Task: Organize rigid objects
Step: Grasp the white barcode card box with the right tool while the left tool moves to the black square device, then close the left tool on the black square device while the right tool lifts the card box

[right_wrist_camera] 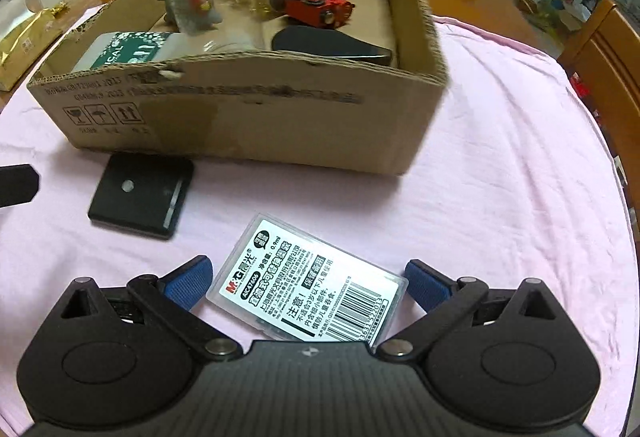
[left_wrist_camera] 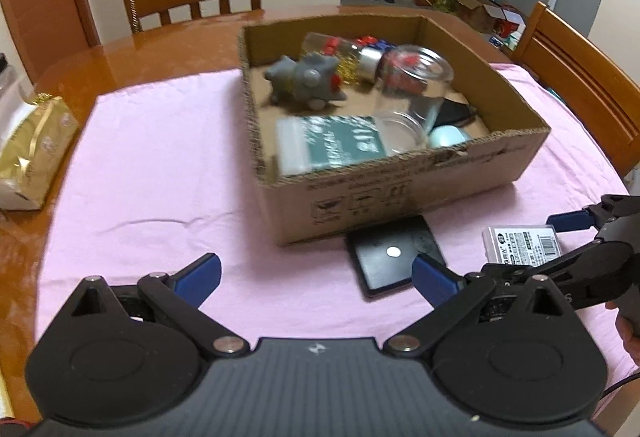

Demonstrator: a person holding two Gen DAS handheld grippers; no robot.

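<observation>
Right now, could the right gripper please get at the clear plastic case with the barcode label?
Probably yes: the right gripper is open, the clear plastic case lies flat between its fingers, uncovered.

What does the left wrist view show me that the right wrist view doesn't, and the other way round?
Only the left wrist view shows the light blue round object in the box's near corner and the right gripper open around the plastic case. Only the right wrist view shows the red toy train clearly and the case's label and barcode. Both show the cardboard box, black square case, clear plastic case and pink cloth.

Both wrist views toward cardboard box (left_wrist_camera: 400, 173)
</observation>
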